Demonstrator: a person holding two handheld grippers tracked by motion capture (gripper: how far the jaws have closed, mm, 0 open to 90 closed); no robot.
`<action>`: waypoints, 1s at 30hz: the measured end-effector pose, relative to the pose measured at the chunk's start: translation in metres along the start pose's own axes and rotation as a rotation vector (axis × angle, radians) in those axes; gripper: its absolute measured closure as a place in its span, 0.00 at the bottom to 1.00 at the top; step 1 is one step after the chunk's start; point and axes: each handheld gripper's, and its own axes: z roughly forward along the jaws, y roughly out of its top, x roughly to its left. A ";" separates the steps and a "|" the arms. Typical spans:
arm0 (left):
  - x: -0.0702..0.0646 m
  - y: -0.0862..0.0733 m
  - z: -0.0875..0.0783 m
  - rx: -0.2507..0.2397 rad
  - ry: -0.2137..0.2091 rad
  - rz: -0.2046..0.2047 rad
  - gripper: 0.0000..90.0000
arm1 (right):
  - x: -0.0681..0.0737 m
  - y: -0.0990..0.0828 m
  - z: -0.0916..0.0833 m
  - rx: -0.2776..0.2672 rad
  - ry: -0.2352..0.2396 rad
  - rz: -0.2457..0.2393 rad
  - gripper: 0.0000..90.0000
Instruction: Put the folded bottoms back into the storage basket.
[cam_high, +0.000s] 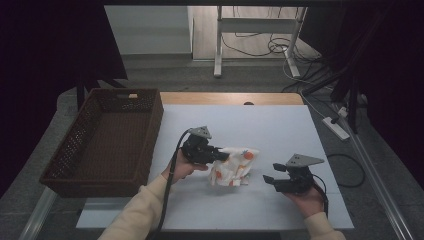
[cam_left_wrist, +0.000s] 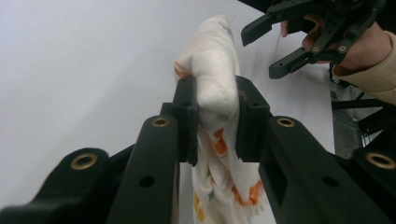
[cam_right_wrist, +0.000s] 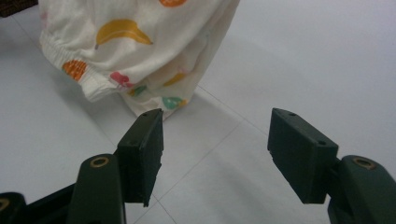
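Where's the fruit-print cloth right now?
In the high view, the cloth is mid-table, clamped in the left gripper, with the open right gripper to its right.

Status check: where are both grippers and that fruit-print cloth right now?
Left gripper clamped on fruit-print cloth, bunched above white mat. Right gripper open, empty, short of cloth. Nothing between them.

Bunched fruit-print cloth, lifted

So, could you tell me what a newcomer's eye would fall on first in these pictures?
First the fruit-print cloth at the middle of the white table, pinched and lifted by the left gripper. Then the right gripper, open with nothing between its jaws, just right of the cloth. At the table's left edge stands a dark woven basket.
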 end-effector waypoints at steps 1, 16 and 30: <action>0.000 0.000 -0.001 -0.004 0.001 0.000 0.82 | 0.000 0.000 0.000 0.000 0.000 0.001 0.40; -0.001 0.004 -0.016 -0.038 0.017 -0.003 0.82 | 0.000 0.000 0.000 -0.006 0.001 -0.005 0.38; -0.001 0.007 -0.033 -0.077 0.028 -0.005 0.82 | 0.001 0.000 0.002 0.002 -0.004 -0.010 0.38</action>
